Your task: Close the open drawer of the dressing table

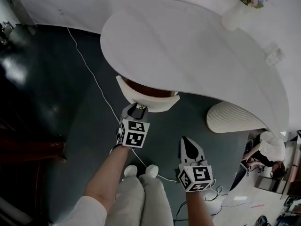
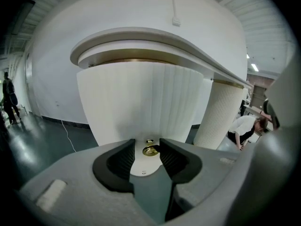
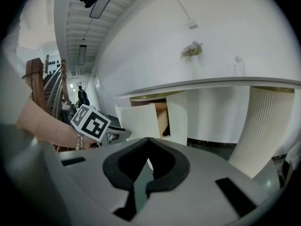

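Observation:
The white dressing table has one drawer standing open, its brown inside showing behind a ribbed white front. My left gripper is right at that front. Its jaws stand apart on either side of the small brass knob, with a sliver of gap at the left pad. My right gripper hangs lower and to the right, away from the drawer, with its tips together and nothing in them. From the right gripper view the open drawer shows side on, beyond the right gripper.
A ribbed white pedestal carries the table at the right. On the top stand a vase of flowers and a small clear item. A white cable runs across the dark floor. A person crouches at far right.

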Demonstrator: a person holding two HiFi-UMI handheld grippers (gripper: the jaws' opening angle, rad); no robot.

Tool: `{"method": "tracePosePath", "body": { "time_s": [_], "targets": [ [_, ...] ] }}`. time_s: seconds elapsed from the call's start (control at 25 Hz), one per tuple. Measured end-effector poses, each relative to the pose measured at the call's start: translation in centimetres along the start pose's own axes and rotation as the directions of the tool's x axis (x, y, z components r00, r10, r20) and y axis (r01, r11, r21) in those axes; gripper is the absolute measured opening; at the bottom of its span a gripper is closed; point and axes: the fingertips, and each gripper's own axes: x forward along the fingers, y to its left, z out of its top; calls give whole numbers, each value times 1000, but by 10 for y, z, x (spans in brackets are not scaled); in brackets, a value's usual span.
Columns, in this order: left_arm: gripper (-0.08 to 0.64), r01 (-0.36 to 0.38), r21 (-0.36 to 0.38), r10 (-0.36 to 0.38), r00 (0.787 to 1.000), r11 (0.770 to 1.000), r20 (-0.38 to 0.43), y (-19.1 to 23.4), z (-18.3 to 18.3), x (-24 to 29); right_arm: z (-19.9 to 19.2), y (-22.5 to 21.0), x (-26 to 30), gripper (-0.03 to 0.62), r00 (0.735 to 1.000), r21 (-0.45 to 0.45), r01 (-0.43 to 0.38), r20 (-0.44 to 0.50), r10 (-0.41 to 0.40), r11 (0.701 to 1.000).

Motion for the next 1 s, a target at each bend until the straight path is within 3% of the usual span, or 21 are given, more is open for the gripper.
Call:
{"method": "tracePosePath", "body": {
  "time_s": [0.56, 1.0],
  "targets": [
    [163, -2, 15, 0, 991, 1000, 132, 7, 14, 20, 1, -9, 26, -5, 996, -78, 31, 86, -24, 996],
    [163, 4, 54, -16, 972, 999, 234, 10, 33, 47, 11, -27, 59, -5, 988, -126, 62, 151, -43, 990]
  ]
}}
